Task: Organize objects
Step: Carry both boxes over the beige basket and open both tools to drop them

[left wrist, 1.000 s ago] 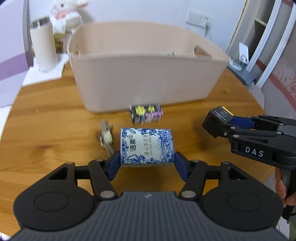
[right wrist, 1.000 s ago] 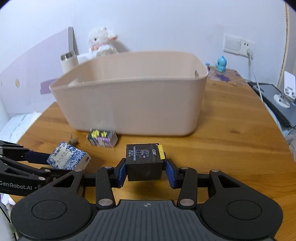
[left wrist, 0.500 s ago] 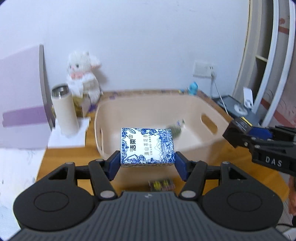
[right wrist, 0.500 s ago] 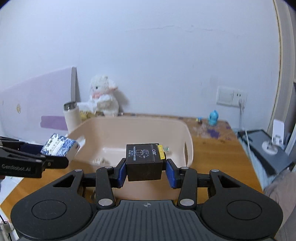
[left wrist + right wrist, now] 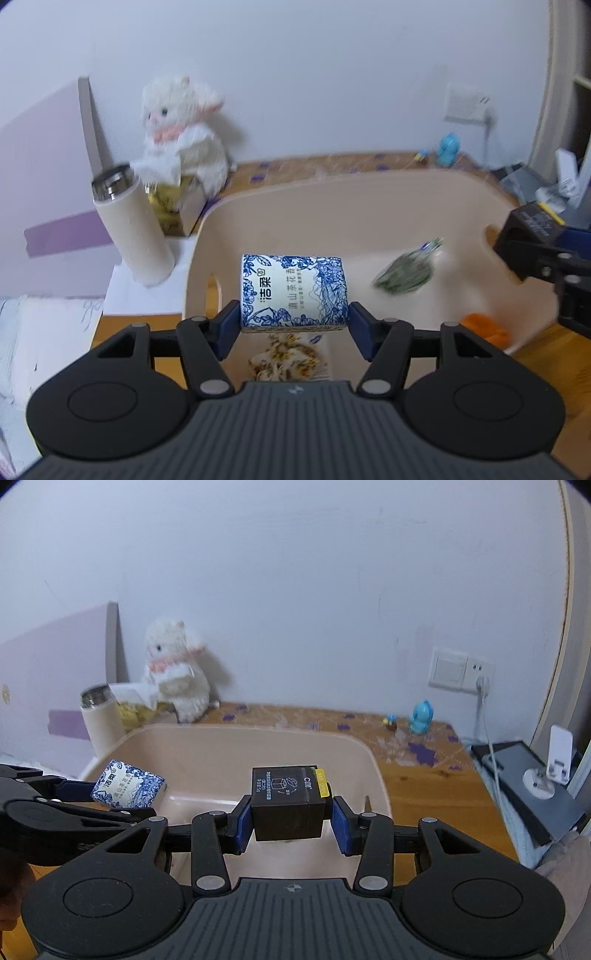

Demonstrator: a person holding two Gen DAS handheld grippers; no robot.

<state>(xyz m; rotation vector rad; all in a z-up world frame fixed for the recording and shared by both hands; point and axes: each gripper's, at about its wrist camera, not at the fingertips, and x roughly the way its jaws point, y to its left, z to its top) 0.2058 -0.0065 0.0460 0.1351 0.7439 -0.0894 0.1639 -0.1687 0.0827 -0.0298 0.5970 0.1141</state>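
- Left wrist view: the left gripper (image 5: 294,323) clamps a blue-and-white tissue pack (image 5: 294,291) between its pads, held in the air over the beige tub (image 5: 369,218). In the tub lie a green packet (image 5: 404,274), an orange item (image 5: 485,329) and a yellow floral packet (image 5: 286,360). A cream flask (image 5: 133,229) and a white plush toy (image 5: 184,136) stand beyond the tub's left end.
- Right wrist view: the right gripper (image 5: 288,821) grips a black box (image 5: 287,802) with a yellow label, above the tub on the wooden table (image 5: 424,794).

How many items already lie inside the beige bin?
3 visible in the beige bin: green packet far right, orange item near right, floral packet under the held box. Grippers may hide more.
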